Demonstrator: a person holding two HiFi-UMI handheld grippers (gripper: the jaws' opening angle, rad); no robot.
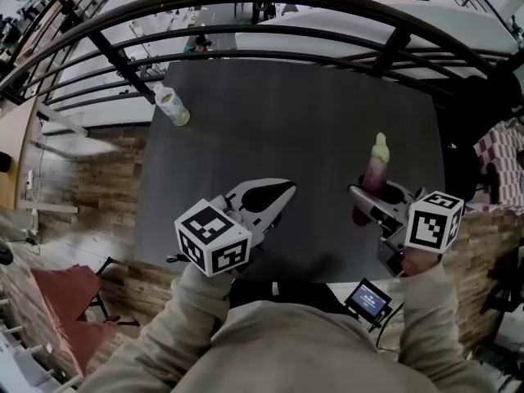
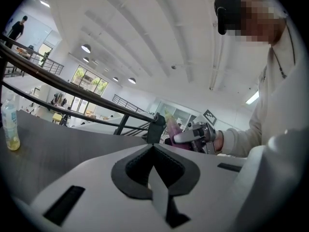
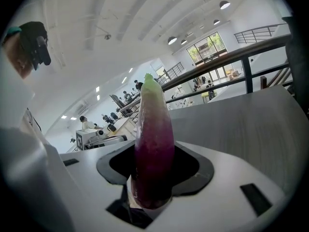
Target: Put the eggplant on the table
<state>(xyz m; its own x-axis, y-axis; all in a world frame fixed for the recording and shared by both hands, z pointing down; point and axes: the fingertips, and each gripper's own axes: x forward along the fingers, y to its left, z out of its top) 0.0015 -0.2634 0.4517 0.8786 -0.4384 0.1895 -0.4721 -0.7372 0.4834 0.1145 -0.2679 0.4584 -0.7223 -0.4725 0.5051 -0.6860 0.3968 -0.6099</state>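
The eggplant is purple with a pale green tip and stands nearly upright in my right gripper, over the right side of the dark grey table. In the right gripper view the jaws of the right gripper are shut on the eggplant's lower end. My left gripper hovers over the table's near middle, shut and empty, and its jaw tips meet in the left gripper view. That view also shows the eggplant in the right gripper, off to the right.
A small plastic bottle of pale liquid stands at the table's far left corner. A black curved railing runs behind the table. A small screen device sits below the near edge. A red cushion lies on the floor at the left.
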